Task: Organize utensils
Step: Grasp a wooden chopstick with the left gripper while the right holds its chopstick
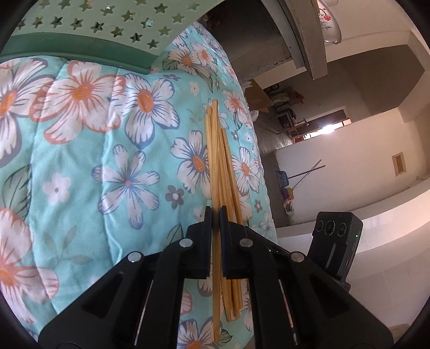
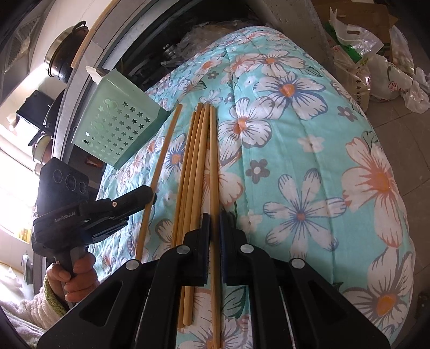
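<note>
Several wooden chopsticks lie lengthwise on a floral turquoise quilt (image 1: 107, 134). In the left wrist view my left gripper (image 1: 215, 212) is shut on one chopstick (image 1: 214, 161), and the loose bundle (image 1: 228, 188) lies just right of it. In the right wrist view my right gripper (image 2: 214, 214) is shut on another chopstick (image 2: 213, 161) at the right edge of the bundle (image 2: 192, 166). The left gripper (image 2: 151, 194) shows there too, clamped on a single chopstick (image 2: 164, 155) set apart to the left. A pale green holder (image 2: 118, 126) with star-shaped holes stands beyond, at the upper left.
The green holder (image 1: 107, 24) fills the top left of the left wrist view. A person's hand (image 2: 78, 273) in a knitted sleeve grips the left handle. The quilt (image 2: 309, 161) falls away on the right towards a floor with plastic bags (image 2: 376, 53) and boxes.
</note>
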A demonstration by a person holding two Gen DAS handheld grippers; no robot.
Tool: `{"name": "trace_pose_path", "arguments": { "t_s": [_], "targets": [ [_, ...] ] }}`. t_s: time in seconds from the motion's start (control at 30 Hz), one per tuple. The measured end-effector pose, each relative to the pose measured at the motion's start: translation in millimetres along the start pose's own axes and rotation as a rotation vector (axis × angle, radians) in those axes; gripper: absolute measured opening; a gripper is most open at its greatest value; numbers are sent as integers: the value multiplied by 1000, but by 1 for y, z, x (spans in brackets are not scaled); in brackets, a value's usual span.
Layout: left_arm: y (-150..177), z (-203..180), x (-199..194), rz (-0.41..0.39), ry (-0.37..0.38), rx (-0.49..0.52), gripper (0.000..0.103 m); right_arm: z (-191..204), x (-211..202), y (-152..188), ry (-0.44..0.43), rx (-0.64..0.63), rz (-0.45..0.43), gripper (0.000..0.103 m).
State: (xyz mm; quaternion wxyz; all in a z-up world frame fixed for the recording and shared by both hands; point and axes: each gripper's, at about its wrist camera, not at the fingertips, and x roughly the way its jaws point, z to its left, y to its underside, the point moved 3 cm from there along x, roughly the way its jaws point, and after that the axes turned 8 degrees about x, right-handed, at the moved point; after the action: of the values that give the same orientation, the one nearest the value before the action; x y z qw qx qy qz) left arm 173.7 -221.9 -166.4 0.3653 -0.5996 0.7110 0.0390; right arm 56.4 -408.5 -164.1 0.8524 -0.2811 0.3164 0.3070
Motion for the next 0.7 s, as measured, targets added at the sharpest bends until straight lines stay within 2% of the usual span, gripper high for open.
{"name": "trace_pose_path", "arguments": {
  "t_s": [0.13, 0.37, 0.53, 0.7],
  "targets": [
    [7, 4, -16, -28, -44, -6, 5, 0, -5, 6, 19, -2, 16, 7],
    [18, 7, -37, -12, -208, 65, 6, 3, -13, 15, 67, -33, 56, 7],
    [3, 0, -40, -14, -266, 159, 21, 10, -15, 3, 99, -65, 43, 9],
    [-17, -15, -24, 48, -351, 315, 25, 22, -13, -18, 127, -122, 6, 9]
  ]
}}
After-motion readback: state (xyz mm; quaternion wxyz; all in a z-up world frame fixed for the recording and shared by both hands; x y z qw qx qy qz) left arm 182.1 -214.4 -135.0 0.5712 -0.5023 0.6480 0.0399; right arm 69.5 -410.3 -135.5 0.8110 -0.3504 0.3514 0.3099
